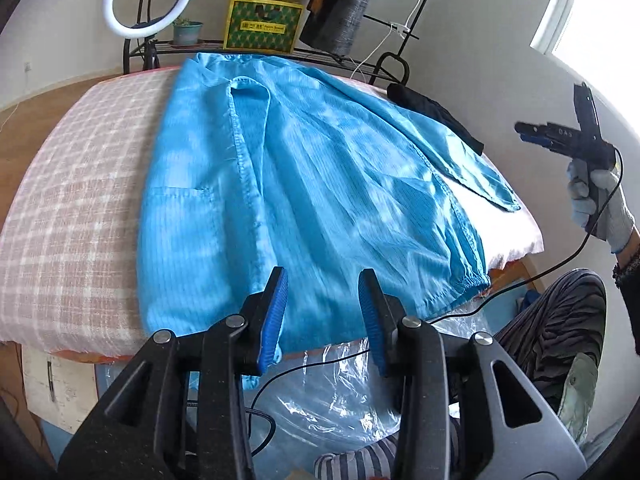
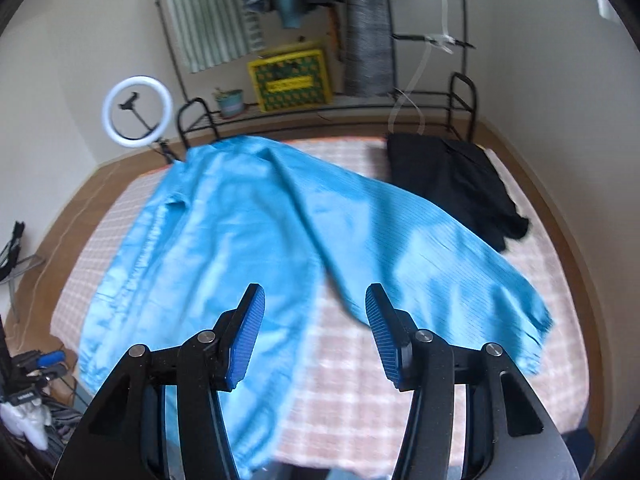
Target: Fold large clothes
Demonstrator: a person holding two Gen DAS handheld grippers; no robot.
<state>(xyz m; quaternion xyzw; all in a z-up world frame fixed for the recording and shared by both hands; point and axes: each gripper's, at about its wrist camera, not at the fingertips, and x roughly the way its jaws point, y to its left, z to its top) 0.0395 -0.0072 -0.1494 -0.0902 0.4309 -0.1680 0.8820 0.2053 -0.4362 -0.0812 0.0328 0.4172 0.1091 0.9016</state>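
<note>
Blue coat [image 1: 304, 184] is lying spread on the checked table [image 1: 80, 208], long axis running lower frame to upper. Left gripper [image 1: 323, 316] is hovering part-open and empty over the hem at lower centre, nearer; right gripper [image 2: 315, 336] is hanging wide and empty beside the sleeve [image 2: 460, 264] at right.

Both wrist views look steeply down, close (right higher), sharing the blue garment [image 1: 304, 184].

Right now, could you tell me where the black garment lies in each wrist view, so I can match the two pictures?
Left wrist view: the black garment lies at the upper right, on the far edge of the checked table cover, beside the blue coat.
Right wrist view: the black garment lies at the upper right, past the coat's sleeve.
Shared landmark: the yellow box on the rack behind.
</note>
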